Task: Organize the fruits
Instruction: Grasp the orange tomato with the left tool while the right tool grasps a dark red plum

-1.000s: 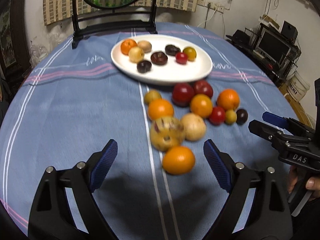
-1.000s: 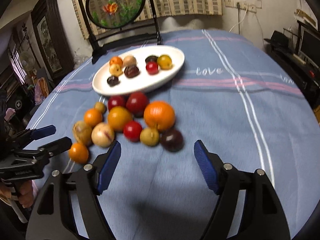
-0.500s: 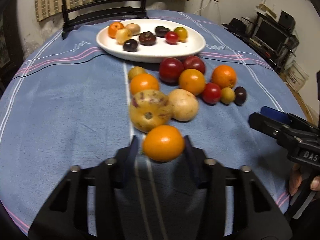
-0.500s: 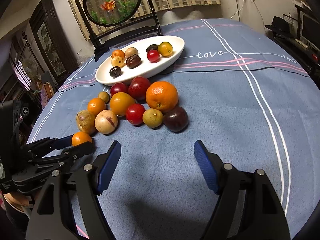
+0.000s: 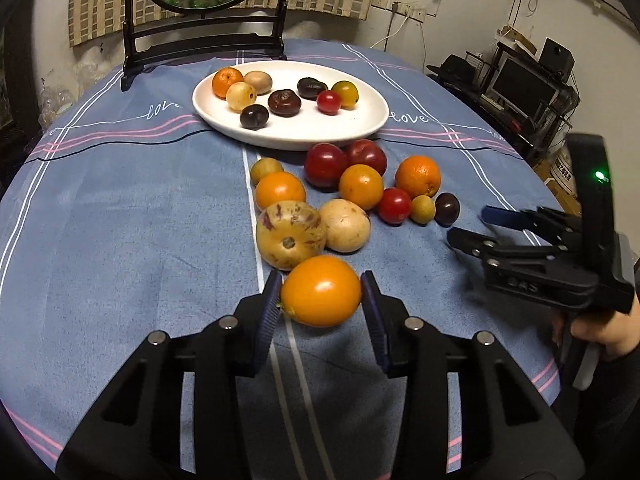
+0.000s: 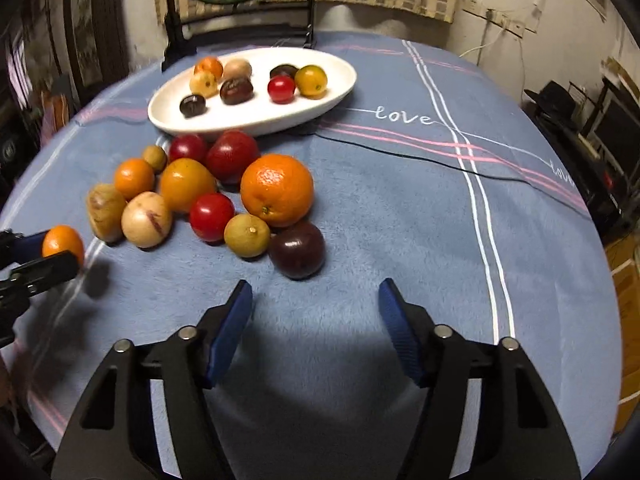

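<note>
1. An orange fruit (image 5: 321,296) is seen clamped between the blue pads of the left gripper (image 5: 321,302) at the near end of the pile, just beside a speckled yellow fruit (image 5: 291,235) – the grip is judged made, the lift not yet.
2. The right gripper (image 6: 316,320) is pictured with its jaws closing and nothing between them; a dark purple fruit (image 6: 296,249) lies just ahead of its tips on the blue tablecloth (image 6: 400,208).
3. The white oval plate (image 5: 360,126), already carrying eight small fruits, sits beyond the pile and is taken to be the destination.
4. A straight upward lift is advised before any forward travel, so that the speckled neighbour is not nudged and the pile not scattered.
5. The fruit is best carried over the heap – not through it – and set on a bare part of the plate's near side.
6. On the right, the jaws are better brought around the purple fruit before closing further, lest it be pushed away.
</note>
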